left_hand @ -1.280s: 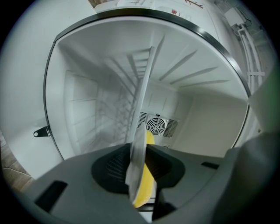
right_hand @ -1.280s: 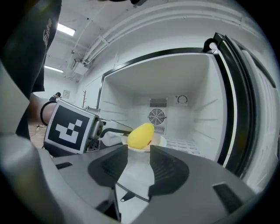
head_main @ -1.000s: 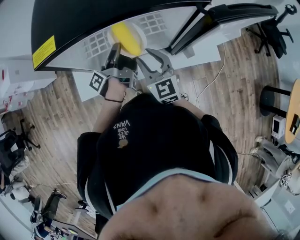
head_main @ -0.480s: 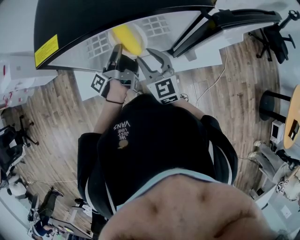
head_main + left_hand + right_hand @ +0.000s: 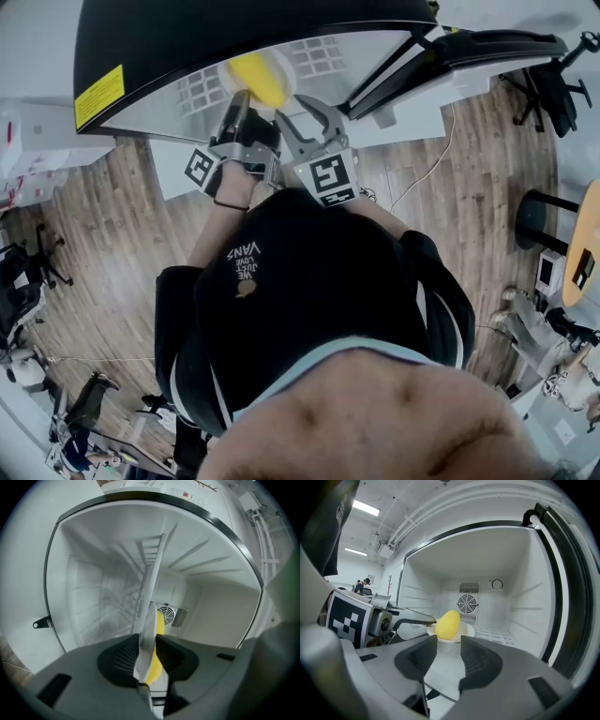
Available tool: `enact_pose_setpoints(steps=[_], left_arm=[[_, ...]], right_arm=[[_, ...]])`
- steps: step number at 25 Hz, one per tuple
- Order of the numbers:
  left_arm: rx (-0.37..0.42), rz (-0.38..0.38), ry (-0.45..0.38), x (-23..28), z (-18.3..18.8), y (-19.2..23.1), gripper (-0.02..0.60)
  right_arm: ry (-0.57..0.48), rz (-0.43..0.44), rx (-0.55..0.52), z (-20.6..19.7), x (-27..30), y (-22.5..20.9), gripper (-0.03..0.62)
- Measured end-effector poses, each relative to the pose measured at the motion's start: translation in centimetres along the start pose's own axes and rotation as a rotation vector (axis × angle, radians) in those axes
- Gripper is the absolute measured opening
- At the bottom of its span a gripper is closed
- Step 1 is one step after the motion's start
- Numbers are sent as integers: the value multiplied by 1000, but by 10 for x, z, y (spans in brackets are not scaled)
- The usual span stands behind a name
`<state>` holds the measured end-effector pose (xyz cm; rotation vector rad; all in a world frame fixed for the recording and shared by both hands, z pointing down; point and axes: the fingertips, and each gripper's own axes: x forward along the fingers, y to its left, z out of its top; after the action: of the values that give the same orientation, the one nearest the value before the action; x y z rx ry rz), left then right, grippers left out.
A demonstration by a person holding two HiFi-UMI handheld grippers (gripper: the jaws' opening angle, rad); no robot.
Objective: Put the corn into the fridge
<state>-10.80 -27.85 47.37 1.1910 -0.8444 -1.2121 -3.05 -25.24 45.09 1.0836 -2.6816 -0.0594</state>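
Observation:
A yellow corn cob lies on a small white plate inside the open fridge. My left gripper is shut on the plate's near rim. In the left gripper view the plate stands edge-on between the jaws, with the corn on its right side. In the right gripper view the corn and plate sit over the glass shelf, with the left gripper holding from the left. My right gripper is open and holds nothing, just short of the plate.
The fridge has white walls, a round fan grille on the back wall and ribbed side rails. Its black-edged door stands open to the right. A yellow label is on the black top. Wood floor and office chairs surround.
The right gripper has edged a little left, closer to the plate. The left gripper still holds the plate with the corn at nearly the same spot.

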Motion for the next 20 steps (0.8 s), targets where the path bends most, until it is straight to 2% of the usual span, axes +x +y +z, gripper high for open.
enact_pose_setpoints(steps=[20], left_arm=[[8,6,-56,-10,10,5,91]], right_arm=[[3,58,3,1,24,-4,147]])
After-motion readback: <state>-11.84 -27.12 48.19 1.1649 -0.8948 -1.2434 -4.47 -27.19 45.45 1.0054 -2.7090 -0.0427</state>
